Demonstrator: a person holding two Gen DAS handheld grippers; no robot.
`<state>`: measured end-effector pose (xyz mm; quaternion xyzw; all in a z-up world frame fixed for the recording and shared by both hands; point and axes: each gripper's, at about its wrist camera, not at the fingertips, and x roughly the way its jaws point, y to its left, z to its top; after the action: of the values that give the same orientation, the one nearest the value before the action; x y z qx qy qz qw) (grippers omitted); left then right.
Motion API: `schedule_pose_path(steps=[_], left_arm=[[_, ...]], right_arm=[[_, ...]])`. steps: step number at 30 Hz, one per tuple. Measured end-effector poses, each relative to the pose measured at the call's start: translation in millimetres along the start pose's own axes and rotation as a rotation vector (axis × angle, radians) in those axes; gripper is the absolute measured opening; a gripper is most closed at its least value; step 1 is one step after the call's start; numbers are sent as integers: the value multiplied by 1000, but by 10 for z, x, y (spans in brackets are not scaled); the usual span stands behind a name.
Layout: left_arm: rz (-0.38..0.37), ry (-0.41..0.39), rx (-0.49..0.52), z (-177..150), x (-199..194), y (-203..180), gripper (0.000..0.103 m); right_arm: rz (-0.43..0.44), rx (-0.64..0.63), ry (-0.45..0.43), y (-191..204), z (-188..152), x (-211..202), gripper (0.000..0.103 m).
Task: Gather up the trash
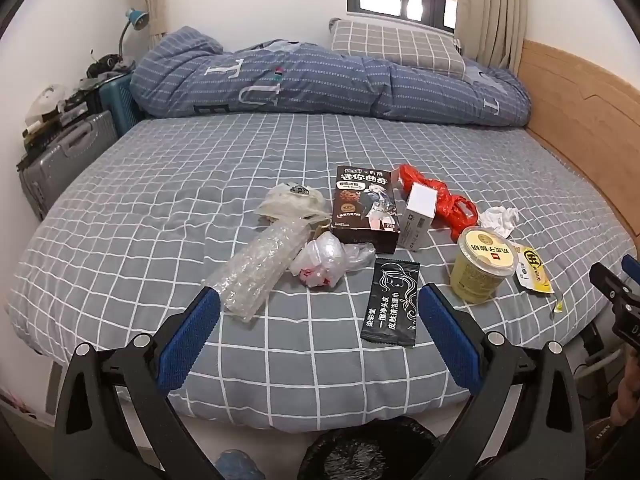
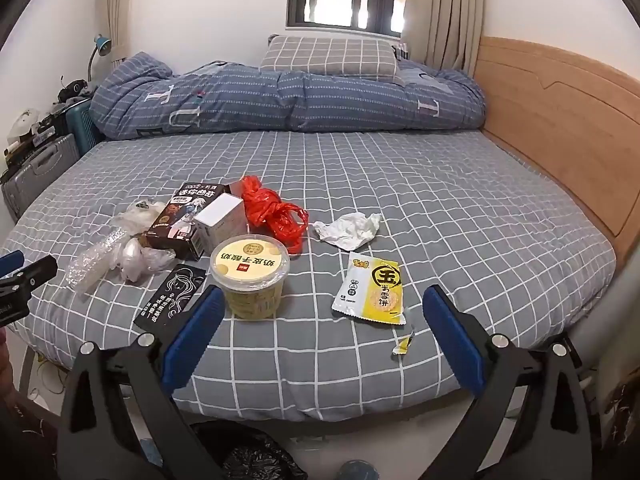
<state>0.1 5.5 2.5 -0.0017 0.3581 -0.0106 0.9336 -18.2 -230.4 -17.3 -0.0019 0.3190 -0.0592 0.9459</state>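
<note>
While both tools hang over the near edge of the bed (image 1: 160,184), I have nothing gripped yet: the left tool (image 1: 319,312) is spread wide and empty, and the right tool (image 2: 323,312) likewise stands fully apart with nothing between its pads.

From the left wrist view the trash sits in a loose cluster at about twelve o'clock. The black sachet (image 1: 391,303) lies flat nearest me, just inside the right finger. At eleven o'clock is the crumpled clear plastic (image 1: 256,270), behind it the brown cookie box (image 1: 365,203), with the red bag (image 1: 440,196) at one o'clock. From the right wrist view the yoghurt tub (image 2: 250,276) stands upright just beside the left finger, the yellow snack wrapper (image 2: 372,290) lies flat at twelve o'clock, and the white tissue (image 2: 348,229) is beyond it. A black-lined bin (image 1: 372,450) waits below the bed edge at six o'clock.

My worry is the flat pieces: on soft bedding the pads may pinch the sheet along with a sachet or wrapper, or slide over it. The tub, standing so close to my finger, could tip if I swing sideways carelessly. Light plastic may also slip free before reaching the bin.
</note>
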Motion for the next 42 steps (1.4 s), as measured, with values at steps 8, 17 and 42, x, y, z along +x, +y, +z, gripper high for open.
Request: schedule_pose_path(steps=[8, 17, 42], left_arm=[[-1, 4, 7, 0, 21, -15, 97], [3, -1, 13, -9, 23, -21, 97], [7, 2, 13, -2, 42, 33, 97]], right_arm=[[-3, 4, -1, -4, 2, -10, 95], [-4, 12, -3, -20, 0, -6, 95], [-14, 15, -4, -24, -15, 18, 95]])
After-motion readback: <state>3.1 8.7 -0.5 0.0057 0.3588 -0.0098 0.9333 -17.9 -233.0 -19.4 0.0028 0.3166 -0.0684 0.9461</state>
